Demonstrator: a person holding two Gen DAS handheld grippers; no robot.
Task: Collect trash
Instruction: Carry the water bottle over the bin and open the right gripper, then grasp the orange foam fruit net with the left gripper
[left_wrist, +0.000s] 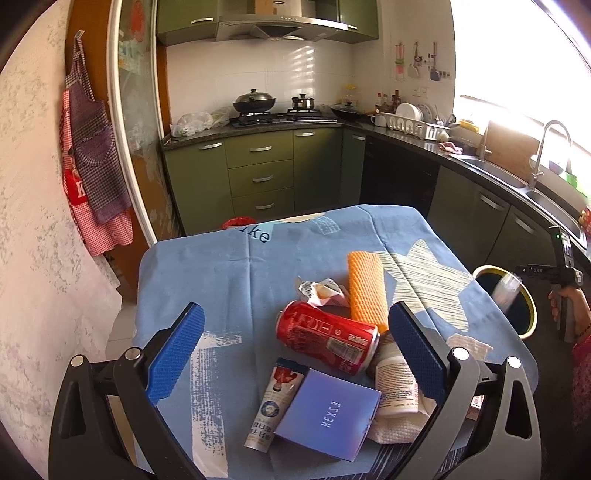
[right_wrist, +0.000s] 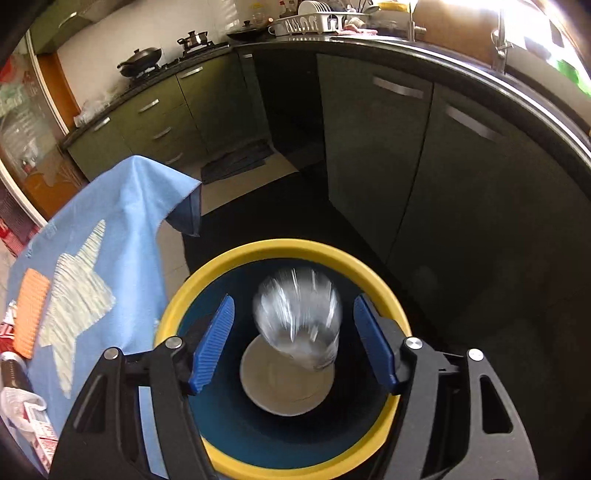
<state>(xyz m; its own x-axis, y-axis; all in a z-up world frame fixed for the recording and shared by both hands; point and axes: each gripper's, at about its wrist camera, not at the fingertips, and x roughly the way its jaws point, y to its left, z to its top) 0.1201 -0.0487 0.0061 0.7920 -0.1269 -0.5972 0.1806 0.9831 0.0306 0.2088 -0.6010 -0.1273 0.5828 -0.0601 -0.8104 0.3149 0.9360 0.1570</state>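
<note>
Blue ribbed pads of the right claw (right_wrist: 293, 345) stand wide apart straight above the round yellow-rimmed bin (right_wrist: 280, 248), with nothing between them in contact; a clear, thin-walled plastic cup (right_wrist: 297, 314), streaked with motion blur, sits in the gap below them over the bin's dark blue inside and pale round bottom. Spread that far and centred over the opening, the claw looks placed so the cup falls cleanly in. The bin stands on the floor just off the right edge of the surface (left_wrist: 229, 273), which wears a soft blue cloth printed with pale stars.

Over the surface's near edge, the left claw (left_wrist: 295, 350) hangs equally wide and empty, framing the remaining rubbish, probably ready for the next pick. Between its pads lie a dented red metal drinks can (left_wrist: 327, 336) on its side, a flat lilac cardboard box (left_wrist: 328, 417), a squeezed white tube (left_wrist: 275, 402) and a white labelled bottle (left_wrist: 395, 384) resting on a textured paper towel (left_wrist: 397, 424). Further in lie crumpled wrappers (left_wrist: 321, 291) and an orange foam net sleeve (left_wrist: 365, 288), knobbly and tubular.
</note>
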